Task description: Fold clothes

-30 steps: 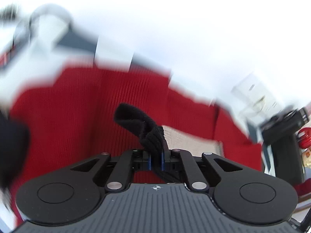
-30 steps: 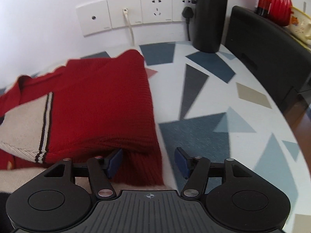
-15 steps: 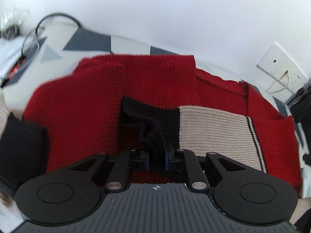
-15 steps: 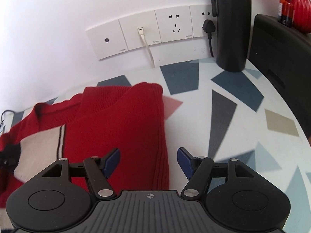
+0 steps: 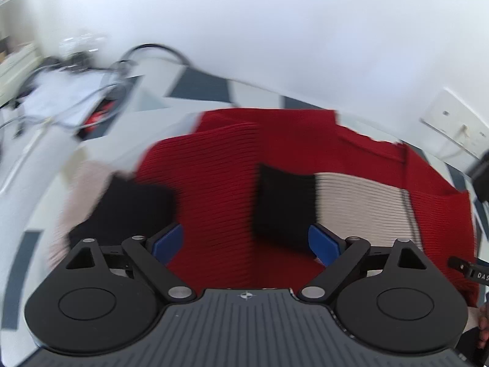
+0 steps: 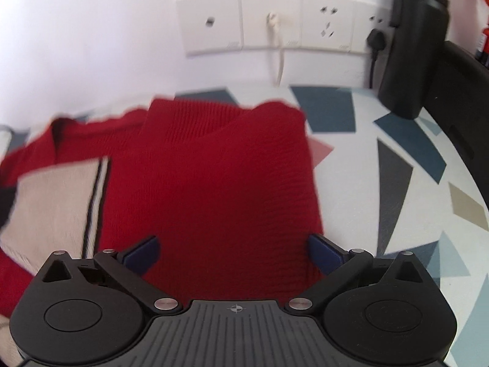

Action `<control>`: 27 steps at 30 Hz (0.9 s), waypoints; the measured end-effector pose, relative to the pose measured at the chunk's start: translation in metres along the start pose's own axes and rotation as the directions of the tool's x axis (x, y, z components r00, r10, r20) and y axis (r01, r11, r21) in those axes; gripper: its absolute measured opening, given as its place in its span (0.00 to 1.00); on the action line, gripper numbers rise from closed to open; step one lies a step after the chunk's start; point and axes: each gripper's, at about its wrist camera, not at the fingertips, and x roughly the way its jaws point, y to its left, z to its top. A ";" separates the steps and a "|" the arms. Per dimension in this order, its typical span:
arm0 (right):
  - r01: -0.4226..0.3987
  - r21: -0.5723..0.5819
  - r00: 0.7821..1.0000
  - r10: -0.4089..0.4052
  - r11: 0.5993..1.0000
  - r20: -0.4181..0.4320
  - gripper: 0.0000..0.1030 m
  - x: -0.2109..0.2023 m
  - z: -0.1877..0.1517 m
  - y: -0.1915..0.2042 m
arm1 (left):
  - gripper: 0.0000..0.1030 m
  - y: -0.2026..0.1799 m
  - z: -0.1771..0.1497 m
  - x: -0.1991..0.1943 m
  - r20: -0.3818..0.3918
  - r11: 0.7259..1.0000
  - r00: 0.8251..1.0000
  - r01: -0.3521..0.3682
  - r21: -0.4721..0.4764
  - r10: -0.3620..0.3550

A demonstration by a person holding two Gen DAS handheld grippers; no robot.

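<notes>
Left tongs (image 5: 246, 241) spread wide, nothing gripped; sweater (image 5: 214, 183) ahead. Right tongs (image 6: 233, 252) likewise spread above sweater.

The sweater (image 6: 220, 183) is ribbed knit cloth, matt red with beige and black bands. The worktop (image 6: 397, 189) looks smooth, with a slight sheen. Each hand-held gripper, left (image 5: 246, 241) and right (image 6: 233, 252), is matt black plastic with blue pads (image 5: 324, 243) and shiny metal pins. The bottle (image 6: 415, 46) is matt black.
</notes>
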 end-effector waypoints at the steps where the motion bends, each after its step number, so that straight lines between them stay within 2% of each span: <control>1: 0.017 -0.017 1.000 -0.017 1.000 -0.003 0.99 0.001 -0.002 0.004 | 0.90 0.012 -0.003 -0.004 0.001 0.999 1.000 -0.004 -0.036 0.004; 5: 0.074 -0.062 0.997 -0.075 0.995 -0.006 0.99 0.004 -0.005 0.016 | 0.90 0.060 -0.020 -0.021 0.013 0.975 1.000 0.019 -0.223 -0.016; 7: 0.074 -0.046 0.997 -0.073 0.996 0.024 0.99 -0.005 -0.003 0.019 | 0.93 0.072 -0.025 -0.028 0.034 0.971 0.999 -0.011 -0.239 0.020; 9: 0.038 -0.031 0.998 -0.037 0.999 0.046 0.99 -0.015 -0.002 0.022 | 0.93 0.079 -0.029 -0.029 0.029 0.971 0.999 -0.038 -0.238 0.046; 13: -0.022 -0.029 1.000 0.022 0.999 0.014 0.99 -0.015 -0.003 0.035 | 0.93 0.087 -0.034 -0.030 0.025 0.969 0.997 -0.062 -0.241 0.070; 16: 0.010 -0.104 1.000 -0.010 0.995 -0.001 0.99 -0.007 -0.007 0.051 | 0.93 0.087 -0.036 -0.026 0.042 0.975 0.993 -0.104 -0.195 0.114; 18: 0.019 -0.138 1.000 -0.020 0.990 -0.009 0.99 -0.001 -0.012 0.058 | 0.93 0.084 -0.034 -0.017 0.029 0.982 0.989 -0.138 -0.132 0.143; 23: -0.029 -0.077 1.000 0.029 0.997 0.003 0.99 0.006 -0.017 0.050 | 0.93 0.070 -0.038 -0.006 0.048 0.983 0.982 -0.182 0.016 0.181; 27: -0.025 -0.089 0.999 0.028 0.996 0.034 0.99 0.008 -0.021 0.050 | 0.93 0.060 -0.042 -0.002 0.075 0.971 0.975 -0.215 0.100 0.209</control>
